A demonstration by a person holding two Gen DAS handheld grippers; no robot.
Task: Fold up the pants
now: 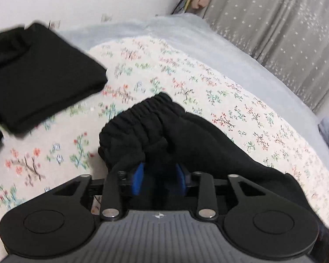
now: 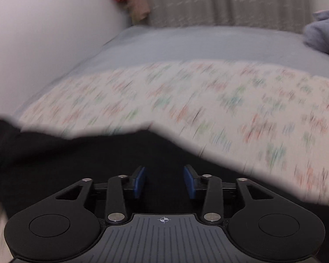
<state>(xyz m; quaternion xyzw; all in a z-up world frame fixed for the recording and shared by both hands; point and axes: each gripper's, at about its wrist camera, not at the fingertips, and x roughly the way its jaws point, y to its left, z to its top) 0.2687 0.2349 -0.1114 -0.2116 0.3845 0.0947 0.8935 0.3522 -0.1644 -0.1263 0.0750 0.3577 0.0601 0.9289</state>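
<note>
Black elastic-waist fabric pants (image 1: 164, 129) bunched right in front of the left gripper (image 1: 159, 178), gathered waistband sticking up just past the blue pads (image 1: 138, 180). Pinched between those pads, so clamped on the fabric, with the rest of the cloth draping off to the right over the floral-print white bedspread (image 1: 208, 83). Off to the left, well apart, a folded black garment (image 1: 39, 74) lying flat on the same bedspread.

Over on the right wrist view, pretty blurry. Same black pants (image 2: 98, 157) spread under and ahead of the right gripper (image 2: 164, 183). Blue pads (image 2: 140, 182) sitting moderately apart with only dark cloth visible in the gap, nothing pinched. Hovering over or resting on the fabric, can't tell which. Pale blue sheet (image 2: 186, 43) further back, grey star-patterned curtain (image 1: 274, 26) behind the bed.
</note>
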